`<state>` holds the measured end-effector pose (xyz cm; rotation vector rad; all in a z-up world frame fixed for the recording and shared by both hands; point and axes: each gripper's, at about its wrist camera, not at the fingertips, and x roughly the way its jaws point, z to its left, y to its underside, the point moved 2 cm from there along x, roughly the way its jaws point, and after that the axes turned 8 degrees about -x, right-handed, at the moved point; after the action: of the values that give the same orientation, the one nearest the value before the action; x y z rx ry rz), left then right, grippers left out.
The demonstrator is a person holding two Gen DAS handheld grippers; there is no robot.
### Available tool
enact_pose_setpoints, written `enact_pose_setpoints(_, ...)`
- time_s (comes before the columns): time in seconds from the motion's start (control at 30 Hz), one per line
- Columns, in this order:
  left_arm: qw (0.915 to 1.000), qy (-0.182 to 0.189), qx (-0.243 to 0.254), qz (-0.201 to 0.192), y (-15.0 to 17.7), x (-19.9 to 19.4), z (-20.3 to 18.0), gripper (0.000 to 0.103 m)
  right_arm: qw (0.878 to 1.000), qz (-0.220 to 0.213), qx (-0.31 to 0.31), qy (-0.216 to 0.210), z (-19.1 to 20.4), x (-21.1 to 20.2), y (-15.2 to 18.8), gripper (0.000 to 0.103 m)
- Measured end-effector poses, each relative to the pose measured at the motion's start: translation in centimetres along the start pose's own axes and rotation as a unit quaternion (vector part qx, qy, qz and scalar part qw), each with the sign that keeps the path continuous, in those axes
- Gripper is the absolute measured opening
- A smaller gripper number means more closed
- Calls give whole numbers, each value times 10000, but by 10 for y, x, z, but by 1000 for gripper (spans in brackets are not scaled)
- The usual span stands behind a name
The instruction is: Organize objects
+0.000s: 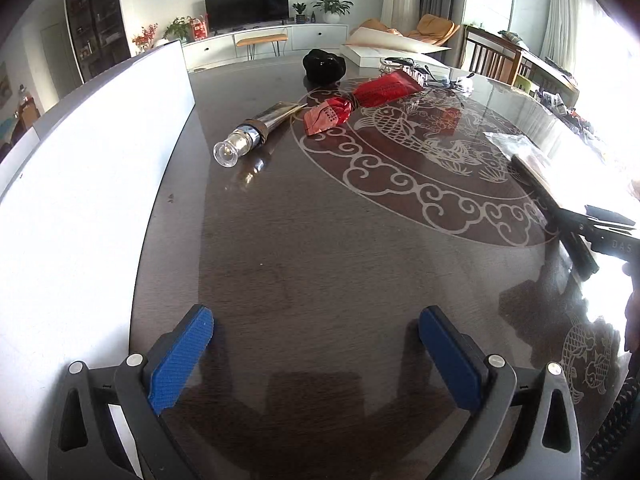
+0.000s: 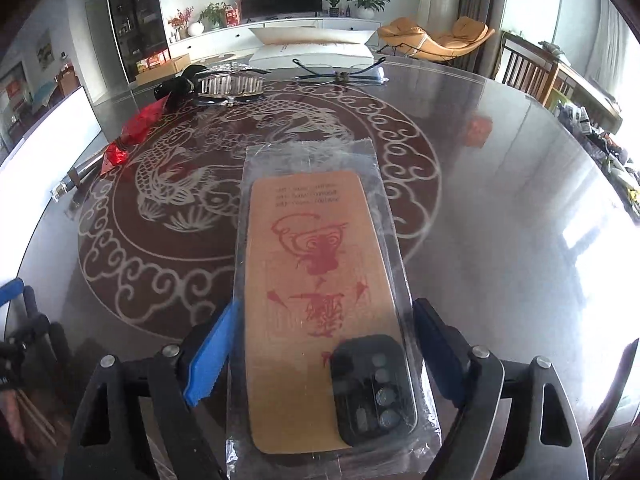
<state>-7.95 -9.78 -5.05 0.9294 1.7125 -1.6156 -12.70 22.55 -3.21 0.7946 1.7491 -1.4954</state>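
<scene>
2 grippers are working: the right gripper (image 2: 322, 364) is straddling a wrapped phone case (image 2: 320, 304), grip uncertain, while the left gripper (image 1: 316, 360) is gaping empty over the table (image 1: 320, 240)

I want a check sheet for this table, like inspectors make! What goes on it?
Surface: dark glossy table with a pale fish pattern.
Job's things: wrapped phone case between the jaws of the right gripper; silver tube and red packets lying loose.
Clutter: black lump, glasses, white board at the left edge.
Grippers: left gripper open, empty; right gripper around the case, contact unclear.
Cables: braided cord, left wrist view's lower right edge.
Surroundings: TV, orange chair.
</scene>
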Motion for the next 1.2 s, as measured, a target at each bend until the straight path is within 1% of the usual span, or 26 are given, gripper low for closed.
enact_pose_setpoints(0.07,10000,-2,1,0,0,0,0,103,9999,-89,-44,-48,-11,-2,5,90)
enact_pose_setpoints(0.1,10000,-2,2,1,0,0,0,103,9999,-112,-65,-69,-15,-1,5,98)
enact_pose_setpoints(0.17,10000,1,1,2,0,0,0,103,9999,-57,74,-113,-21,1,6,103)
enact_pose_setpoints(0.23,10000,6,-3,4,0,0,0,103,10000,-29,42,-26,-20,3,5,103)
enact_pose_setpoints(1.2,10000,13,-5,5,0,1,0,103,10000,-45,26,-30,-19,2,9,103)
